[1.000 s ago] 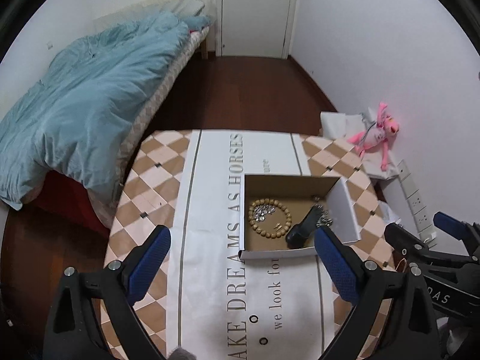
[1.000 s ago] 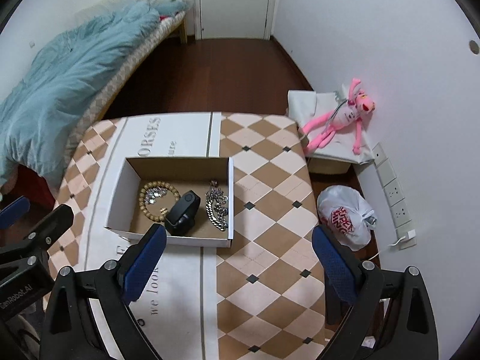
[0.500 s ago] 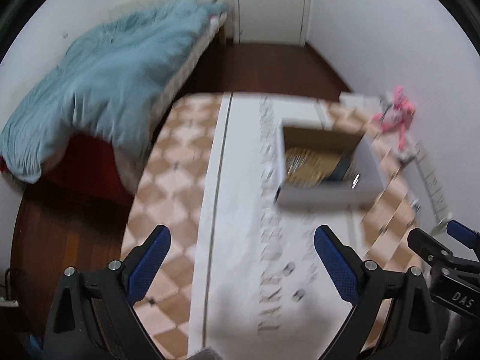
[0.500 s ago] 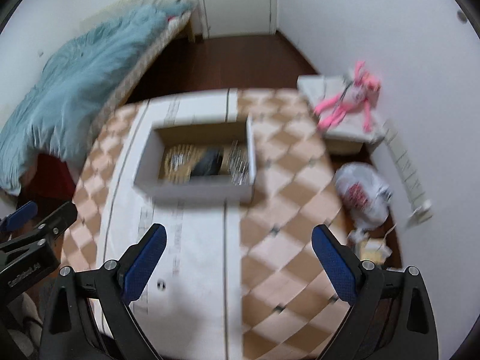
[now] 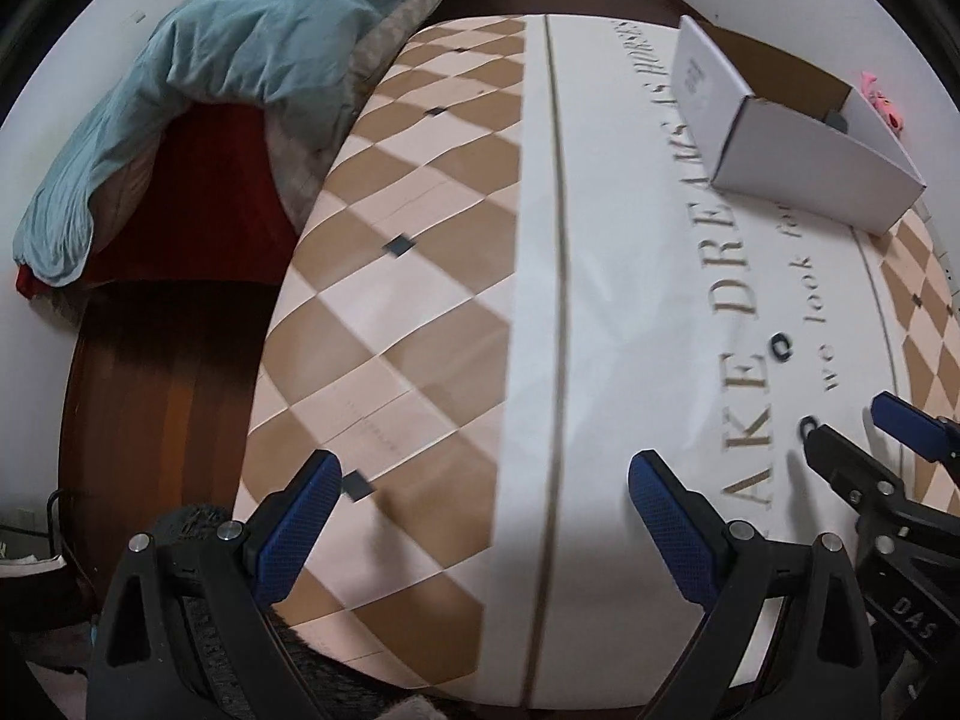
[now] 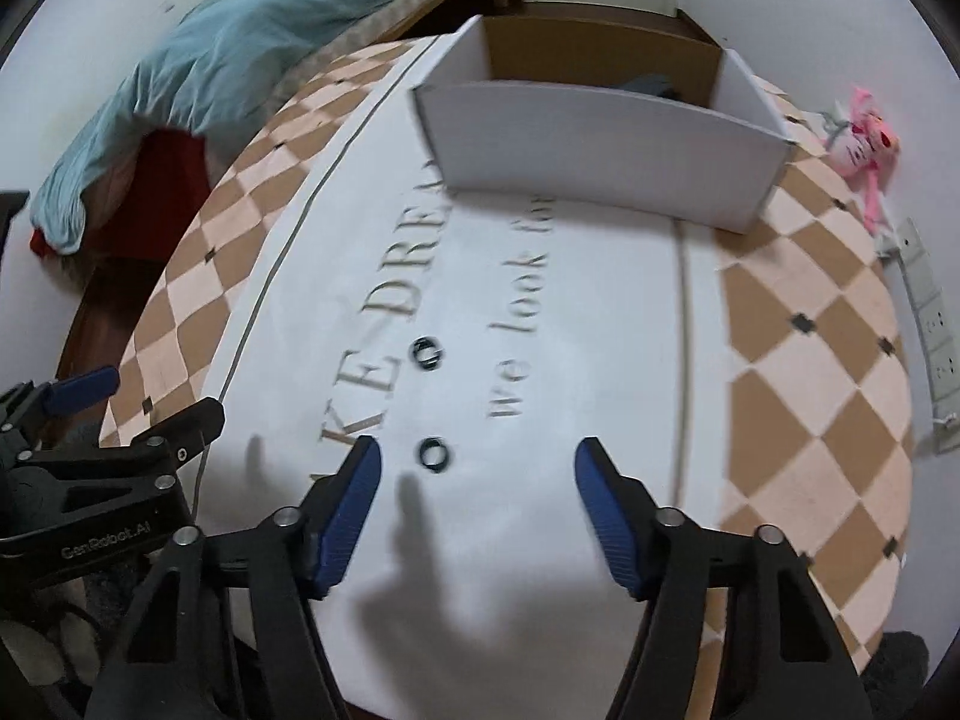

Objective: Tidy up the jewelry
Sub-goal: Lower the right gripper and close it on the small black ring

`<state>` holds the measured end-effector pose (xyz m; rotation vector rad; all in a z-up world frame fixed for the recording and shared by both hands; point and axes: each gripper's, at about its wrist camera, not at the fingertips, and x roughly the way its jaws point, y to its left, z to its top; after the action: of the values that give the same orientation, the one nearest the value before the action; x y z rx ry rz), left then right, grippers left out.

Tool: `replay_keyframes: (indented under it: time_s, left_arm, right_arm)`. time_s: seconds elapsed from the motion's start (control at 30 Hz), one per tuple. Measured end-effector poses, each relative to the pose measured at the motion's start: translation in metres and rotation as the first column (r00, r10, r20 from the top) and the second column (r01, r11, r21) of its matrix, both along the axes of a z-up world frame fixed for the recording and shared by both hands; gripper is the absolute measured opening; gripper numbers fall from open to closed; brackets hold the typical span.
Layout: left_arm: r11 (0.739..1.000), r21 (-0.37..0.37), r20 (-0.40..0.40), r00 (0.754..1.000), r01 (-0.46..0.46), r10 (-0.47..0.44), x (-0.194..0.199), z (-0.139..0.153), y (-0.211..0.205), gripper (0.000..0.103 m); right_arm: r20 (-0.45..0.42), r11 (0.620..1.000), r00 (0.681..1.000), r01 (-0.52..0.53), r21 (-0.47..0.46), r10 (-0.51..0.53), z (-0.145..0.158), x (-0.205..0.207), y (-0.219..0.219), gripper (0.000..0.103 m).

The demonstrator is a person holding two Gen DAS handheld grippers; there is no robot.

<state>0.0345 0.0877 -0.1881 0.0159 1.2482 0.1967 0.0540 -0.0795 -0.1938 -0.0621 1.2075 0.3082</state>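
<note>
Both grippers have dropped low toward the table (image 5: 420, 252) since a second ago; the white box (image 6: 600, 150), then seen from above with its contents plain, now shows mostly its outer walls.

Left gripper (image 5: 483, 501): jaws spread wide, nothing between them, hovering over the near checkered-and-white cloth. Right gripper (image 6: 477, 495): jaws spread, nothing held, over the white lettered band.

Right wrist view: two small dark rings lie on the cloth. The near ring (image 6: 434, 454) sits just ahead of the fingertips, closer to the left finger (image 6: 354, 504). The far ring (image 6: 426, 353) lies between it and the box, beside the printed letters. Box stands at the far end of the band; only a dark object (image 6: 645, 84) peeks over its wall, the rest of the inside hidden.

Left wrist view: the same rings appear far right, one (image 5: 780, 347) clear by the lettering, the other (image 5: 808, 425) touching the tip of the right gripper's finger in the picture. Box (image 5: 798, 162) is at far right. This view alone shows the blue blanket (image 5: 210, 78) on the bed in full, at left.

Pink toy (image 6: 864, 144) lies off the table, far right.
</note>
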Motion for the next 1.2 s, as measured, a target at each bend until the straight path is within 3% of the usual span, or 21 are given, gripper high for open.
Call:
replay_keyframes:
  time_s: [0.13,0.2,0.27,0.4,0.57,0.8,0.93,0.97,1.07,1.13,1.2]
  left_arm:
    - [1.0,0.003,-0.011,1.0,-0.01,0.01,-0.004,-0.005,0.008,0.098]
    - [1.0,0.0,-0.017,1.0,-0.015,0.015,-0.007,-0.006,0.01,0.098]
    - [1.0,-0.002,-0.021,1.0,-0.016,0.016,-0.007,-0.007,0.01,0.098]
    - [1.0,-0.004,-0.019,1.0,-0.009,0.008,-0.005,-0.007,0.006,0.098]
    - [0.999,-0.029,0.005,1.0,0.026,-0.026,0.007,0.001,-0.014,0.098]
    - [0.986,-0.135,0.037,0.995,0.095,-0.091,0.037,0.0,-0.069,0.097]
    - [0.98,-0.143,0.05,0.99,0.136,-0.13,0.045,-0.005,-0.096,0.096]
    - [0.979,-0.136,0.058,0.988,0.149,-0.142,0.046,-0.006,-0.102,0.093]
    - [0.978,-0.117,0.064,0.984,0.175,-0.169,0.049,-0.01,-0.113,0.073]
    - [0.977,-0.116,0.056,0.983,0.182,-0.176,0.052,-0.014,-0.116,0.05]
    - [0.974,-0.119,0.083,0.98,0.19,-0.181,0.054,-0.015,-0.117,0.037]
  right_arm:
    - [0.042,0.998,0.999,-0.027,-0.064,0.03,-0.006,-0.004,0.014,0.046]
    - [0.067,0.995,0.997,-0.037,-0.097,0.044,-0.007,-0.005,0.019,0.024]
    - [0.085,0.993,0.995,-0.043,-0.109,0.052,-0.007,-0.006,0.02,0.013]
    - [0.088,0.994,0.995,-0.033,-0.1,0.042,-0.006,-0.004,0.013,0.013]
    - [0.087,0.996,0.995,0.061,-0.058,-0.056,0.002,0.0,-0.021,0.013]
    - [0.096,0.966,0.964,0.252,-0.049,-0.247,0.011,0.009,-0.097,0.013]
    - [0.087,0.943,0.942,0.33,-0.044,-0.326,0.007,0.009,-0.129,0.013]
    - [0.084,0.938,0.937,0.343,-0.041,-0.339,0.006,0.009,-0.135,0.013]
    - [0.075,0.927,0.926,0.374,-0.031,-0.371,0.004,0.009,-0.146,0.013]
    - [0.073,0.925,0.923,0.38,-0.027,-0.377,0.004,0.009,-0.148,0.013]
    - [0.074,0.925,0.923,0.38,-0.027,-0.377,0.004,0.009,-0.149,0.013]
